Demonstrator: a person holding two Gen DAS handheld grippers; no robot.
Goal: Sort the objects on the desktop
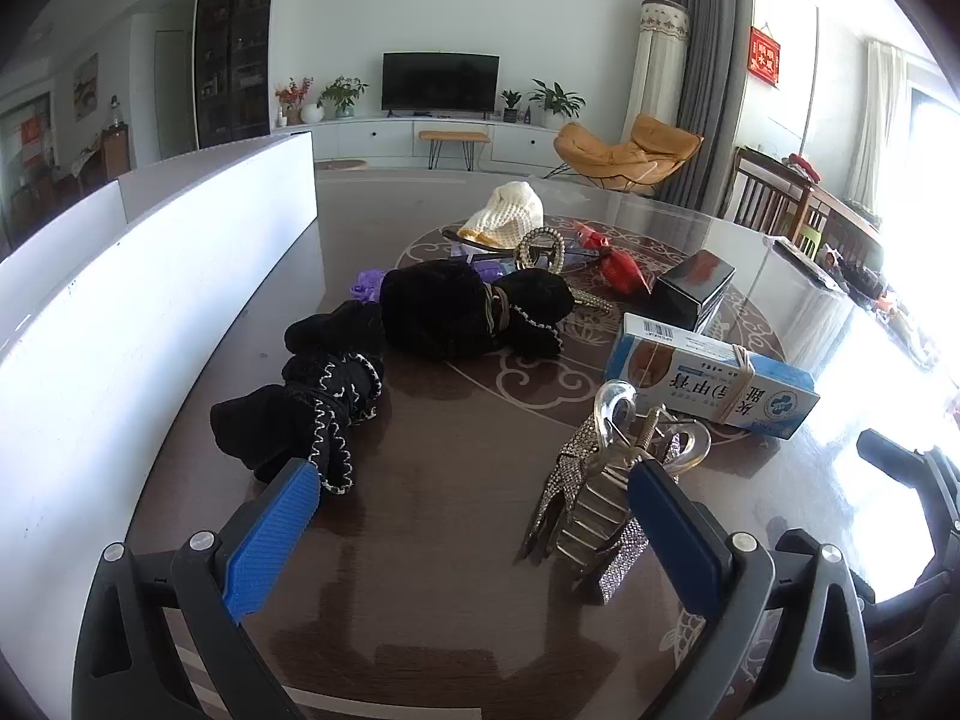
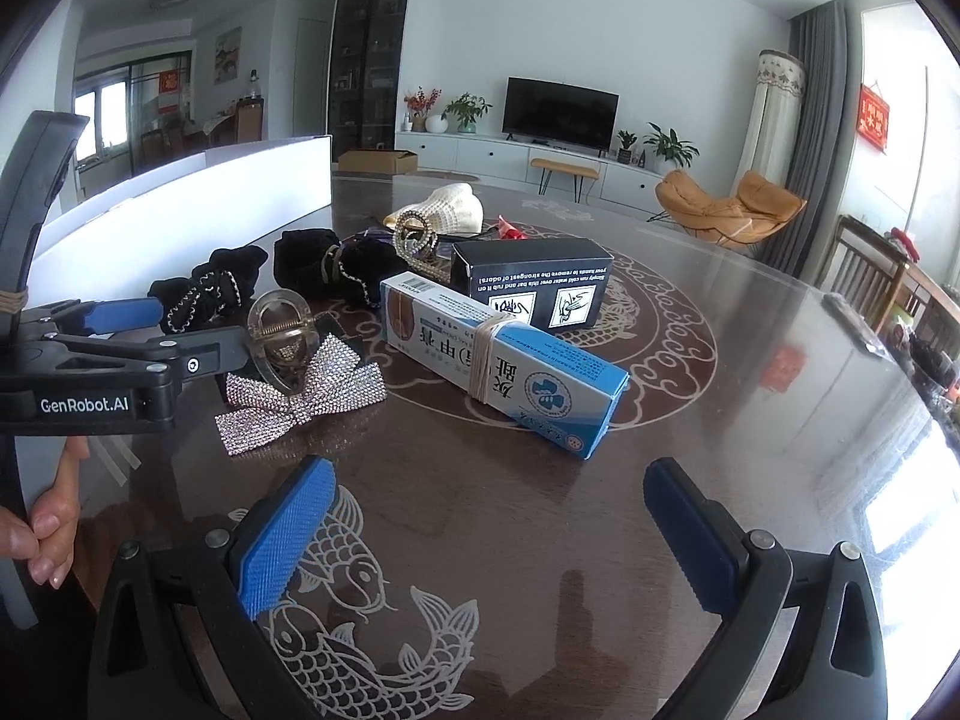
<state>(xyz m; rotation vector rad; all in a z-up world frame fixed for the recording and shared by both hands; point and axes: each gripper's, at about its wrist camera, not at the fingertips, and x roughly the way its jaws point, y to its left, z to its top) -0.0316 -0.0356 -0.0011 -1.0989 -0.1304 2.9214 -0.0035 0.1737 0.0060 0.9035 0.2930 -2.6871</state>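
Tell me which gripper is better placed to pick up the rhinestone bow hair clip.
Left. The left gripper is open with the rhinestone bow hair clip right at its fingertips; the right gripper hovers over bare table.

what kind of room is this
Most likely a home living room. Beyond the dark patterned table stand a television on a long white cabinet, an orange lounge chair by grey curtains, and potted plants.
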